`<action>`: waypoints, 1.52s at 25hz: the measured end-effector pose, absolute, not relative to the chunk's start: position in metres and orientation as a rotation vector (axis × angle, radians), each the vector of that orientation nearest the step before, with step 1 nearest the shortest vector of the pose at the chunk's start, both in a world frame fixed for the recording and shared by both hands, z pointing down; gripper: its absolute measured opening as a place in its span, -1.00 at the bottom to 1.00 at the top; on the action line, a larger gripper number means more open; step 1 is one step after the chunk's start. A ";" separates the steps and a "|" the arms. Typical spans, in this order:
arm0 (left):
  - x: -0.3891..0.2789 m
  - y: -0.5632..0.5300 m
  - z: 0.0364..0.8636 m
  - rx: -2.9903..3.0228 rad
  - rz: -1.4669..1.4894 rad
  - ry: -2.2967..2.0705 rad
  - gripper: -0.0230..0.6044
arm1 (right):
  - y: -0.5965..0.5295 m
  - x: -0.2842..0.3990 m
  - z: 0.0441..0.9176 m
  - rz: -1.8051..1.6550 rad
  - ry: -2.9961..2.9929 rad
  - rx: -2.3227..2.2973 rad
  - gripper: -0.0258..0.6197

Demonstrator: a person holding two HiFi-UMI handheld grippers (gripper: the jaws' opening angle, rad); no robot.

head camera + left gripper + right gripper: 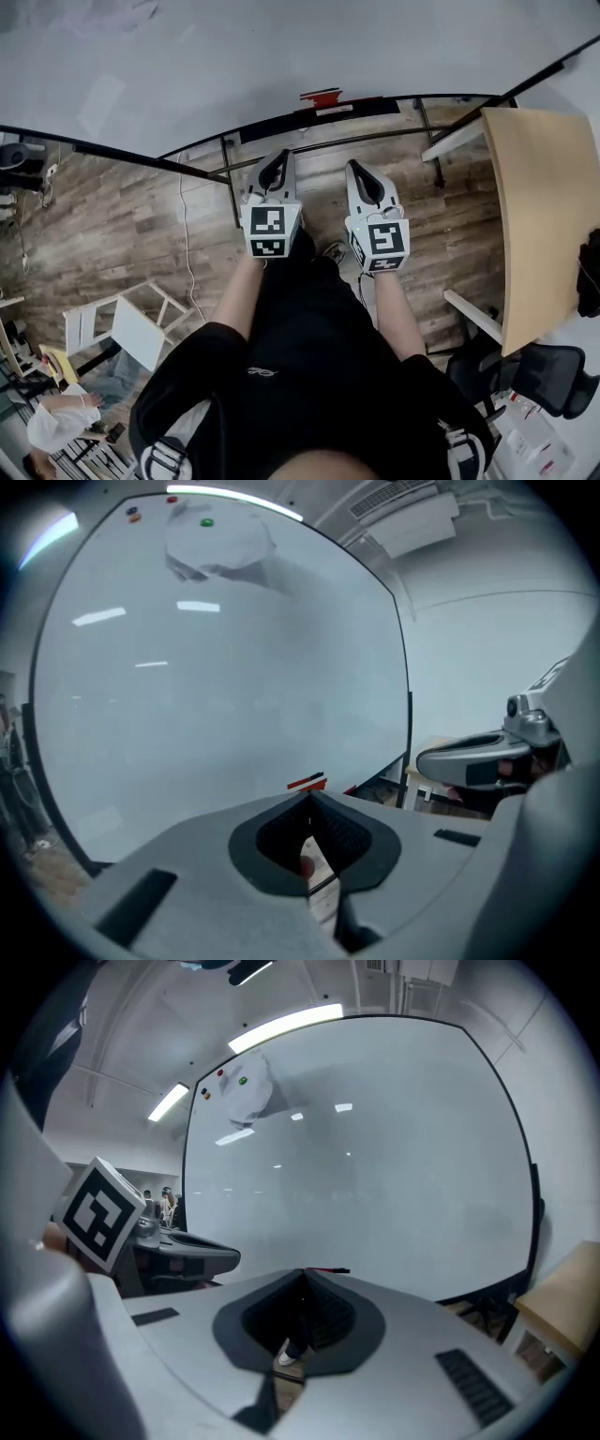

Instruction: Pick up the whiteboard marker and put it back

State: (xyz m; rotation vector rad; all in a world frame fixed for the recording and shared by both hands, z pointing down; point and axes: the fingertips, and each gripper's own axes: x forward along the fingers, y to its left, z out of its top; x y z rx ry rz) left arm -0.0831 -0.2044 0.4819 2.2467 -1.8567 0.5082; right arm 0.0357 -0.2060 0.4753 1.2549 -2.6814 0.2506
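Our left gripper (277, 161) and right gripper (358, 171), jaws closed and empty, are pointing toward the whiteboard marker (322, 97) at the whiteboard's (281, 56) bottom edge.

Left claw (278, 159), right claw (357, 171): closed, empty, side by side.

Layout, seen from above. My left tool (275, 167) and my right tool (364, 180) sit side by side, near but apart, both before the whiteboard (281, 56). The marker (321, 97) lies along the whiteboard's lower edge, ahead of the 2 tools. The worktop (548, 187) is to my right, with 1 office chair (530, 375) beside it, nearer me. Another chair (131, 323) is on the floor (122, 216) to my left.
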 end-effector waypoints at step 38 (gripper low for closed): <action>-0.144 -0.034 0.353 2.302 0.060 -2.125 -0.91 | -0.071 -0.028 0.342 -0.115 -2.797 1.314 -0.92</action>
